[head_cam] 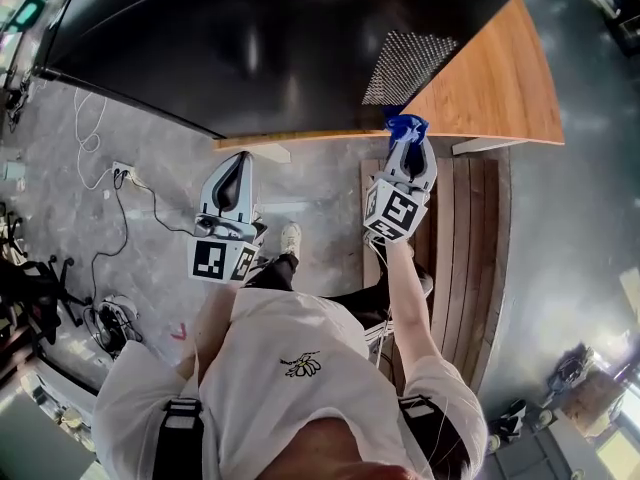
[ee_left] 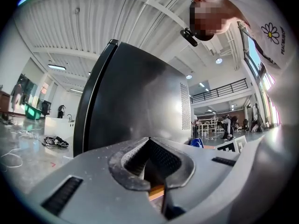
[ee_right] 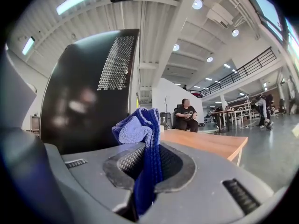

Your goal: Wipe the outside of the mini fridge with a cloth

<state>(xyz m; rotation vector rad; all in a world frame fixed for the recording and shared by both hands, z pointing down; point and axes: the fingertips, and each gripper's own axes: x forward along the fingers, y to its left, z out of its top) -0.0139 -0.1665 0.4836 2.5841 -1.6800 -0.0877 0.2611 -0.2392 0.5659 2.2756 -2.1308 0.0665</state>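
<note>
The black mini fridge (head_cam: 270, 48) stands on a wooden table (head_cam: 500, 88), with a perforated vent patch near its right corner. My right gripper (head_cam: 408, 148) is shut on a blue cloth (head_cam: 406, 126), which is held at the table's front edge just below that vent. In the right gripper view the cloth (ee_right: 140, 129) bunches out of the jaws beside the fridge (ee_right: 88, 101), a small gap apart. My left gripper (head_cam: 238, 163) hangs lower, in front of the table, shut with nothing in it. In the left gripper view it points up at the fridge's dark side (ee_left: 135, 106).
Cables and a power strip (head_cam: 122, 173) lie on the concrete floor at left, near an office chair (head_cam: 30, 298). A slatted wooden bench (head_cam: 470, 228) runs under the table at right. A seated person (ee_right: 187, 113) is far behind the table (ee_right: 205, 141).
</note>
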